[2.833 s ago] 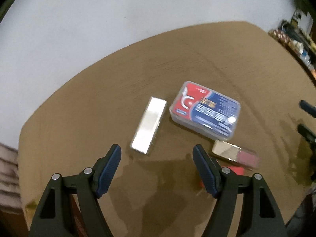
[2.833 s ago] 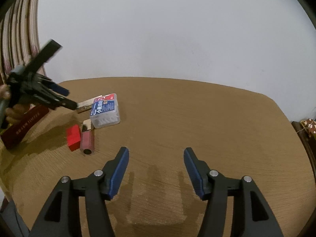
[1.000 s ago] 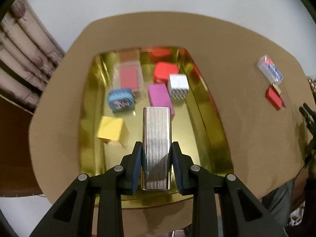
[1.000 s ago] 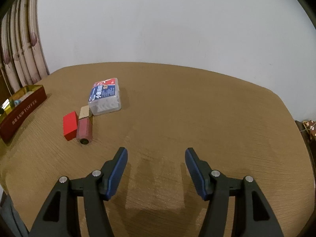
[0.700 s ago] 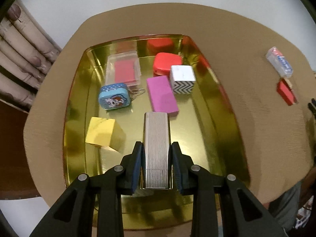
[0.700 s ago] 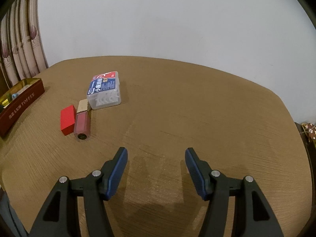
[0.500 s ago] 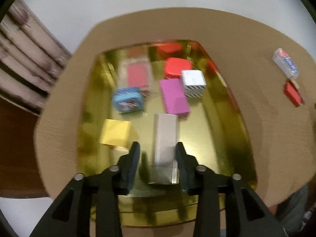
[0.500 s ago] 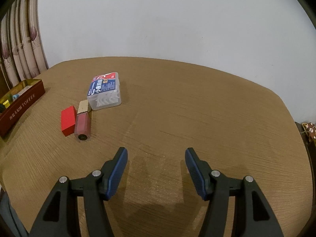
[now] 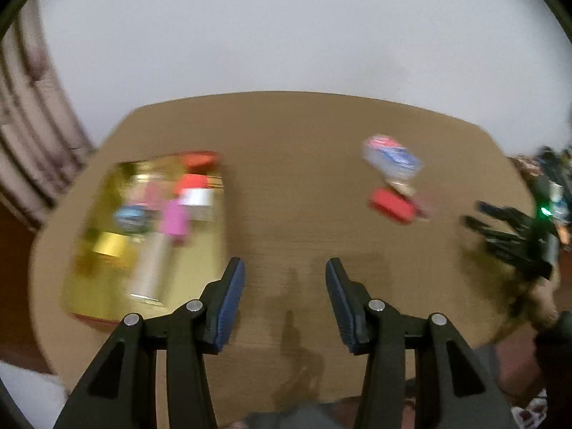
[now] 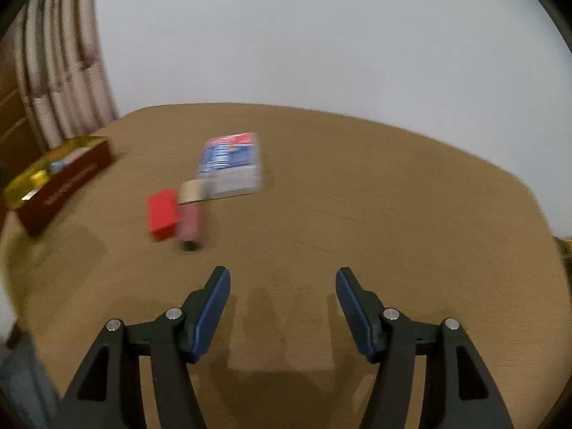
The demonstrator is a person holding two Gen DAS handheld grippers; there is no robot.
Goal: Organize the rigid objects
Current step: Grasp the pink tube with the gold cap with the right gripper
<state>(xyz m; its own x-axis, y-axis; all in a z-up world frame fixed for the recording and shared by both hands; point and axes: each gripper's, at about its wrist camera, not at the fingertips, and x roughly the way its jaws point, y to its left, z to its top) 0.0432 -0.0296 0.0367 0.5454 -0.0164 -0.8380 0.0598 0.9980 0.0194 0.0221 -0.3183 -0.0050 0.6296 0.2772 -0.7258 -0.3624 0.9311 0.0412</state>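
Two grippers, left [image 9: 285, 300] & right [image 10: 283, 307], both w/ fingers spread, holding nothing. Silver box [image 9: 149, 274] lies in gold tray [image 9: 89, 293]; red block [image 10: 162, 213] beside plastic case [image 10: 230, 168].

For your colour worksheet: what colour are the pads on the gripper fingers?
Blue pads on black fingers; clearest in the right wrist view.

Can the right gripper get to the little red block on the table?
Probably yes. The right gripper is open and empty, and only bare table lies between it and the red block. A pinkish tube hugs one side, so gripping there looks tight.
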